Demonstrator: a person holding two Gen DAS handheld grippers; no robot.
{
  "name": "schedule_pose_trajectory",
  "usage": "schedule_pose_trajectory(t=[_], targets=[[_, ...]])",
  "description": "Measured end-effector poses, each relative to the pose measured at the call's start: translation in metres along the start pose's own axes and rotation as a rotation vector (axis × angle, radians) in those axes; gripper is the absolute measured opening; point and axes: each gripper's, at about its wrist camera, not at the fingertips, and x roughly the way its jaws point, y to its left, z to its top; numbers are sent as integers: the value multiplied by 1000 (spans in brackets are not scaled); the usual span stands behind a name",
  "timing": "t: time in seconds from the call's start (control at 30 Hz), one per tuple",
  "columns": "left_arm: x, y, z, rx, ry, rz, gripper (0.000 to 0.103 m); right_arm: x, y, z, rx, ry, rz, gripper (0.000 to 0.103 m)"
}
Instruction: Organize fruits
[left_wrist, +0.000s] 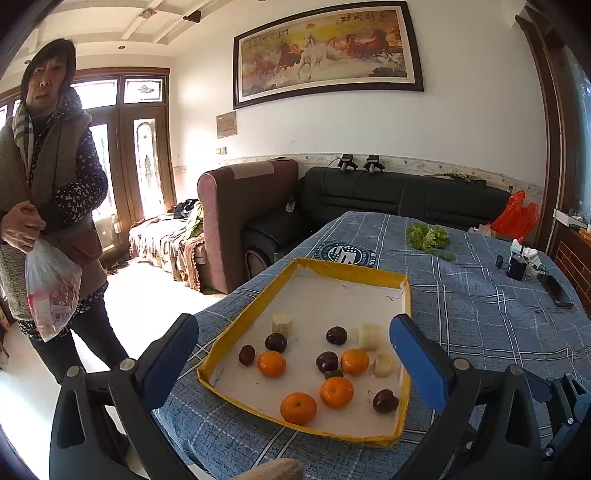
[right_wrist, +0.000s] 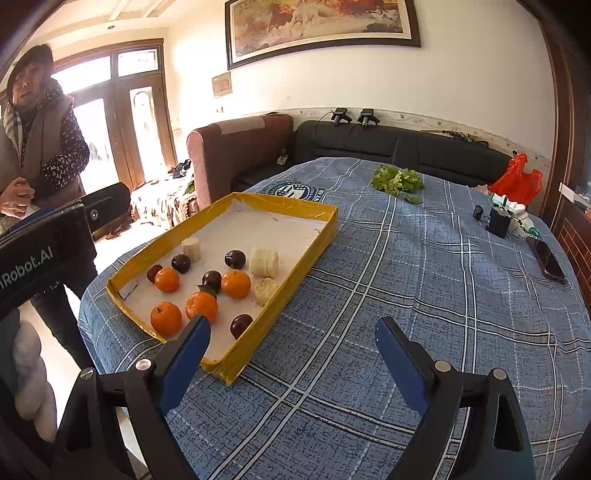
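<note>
A yellow-rimmed white tray (left_wrist: 405, 295) (right_wrist: 295, 275) lies on the blue plaid table. In it are several oranges (left_wrist: 298, 408) (right_wrist: 166, 318), several dark plums (left_wrist: 385, 401) (right_wrist: 241, 325) and pale banana chunks (left_wrist: 368, 335) (right_wrist: 263, 261). My left gripper (left_wrist: 295, 354) is open and empty, held above the tray's near end with the fruit between its blue pads. My right gripper (right_wrist: 291, 349) is open and empty, to the right of the tray over the near tablecloth; its left pad overlaps the tray's near corner.
A woman with a plastic bag (left_wrist: 51, 288) stands left of the table. Lettuce (left_wrist: 427, 236) (right_wrist: 397, 180), a black box (right_wrist: 498, 221), a phone (right_wrist: 548, 260) and a red bag (right_wrist: 517, 179) lie at the far right. Sofas stand behind the table.
</note>
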Motion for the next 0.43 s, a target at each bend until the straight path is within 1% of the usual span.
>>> schedule_pose_trajectory(t=[0.13, 0.23, 0.33, 0.43], targets=[[-6, 4, 2, -5, -23, -18, 103, 1, 7, -2, -11, -2, 20, 94], [-9, 4, 4, -12, -29, -23, 103, 0, 11, -3, -35, -9, 15, 94], [-12, 5, 5, -15, -34, 8, 103, -1, 13, -4, -43, -17, 14, 94], [-7, 7, 5, 0, 5, 32, 103, -1, 12, -4, -30, -17, 23, 95]])
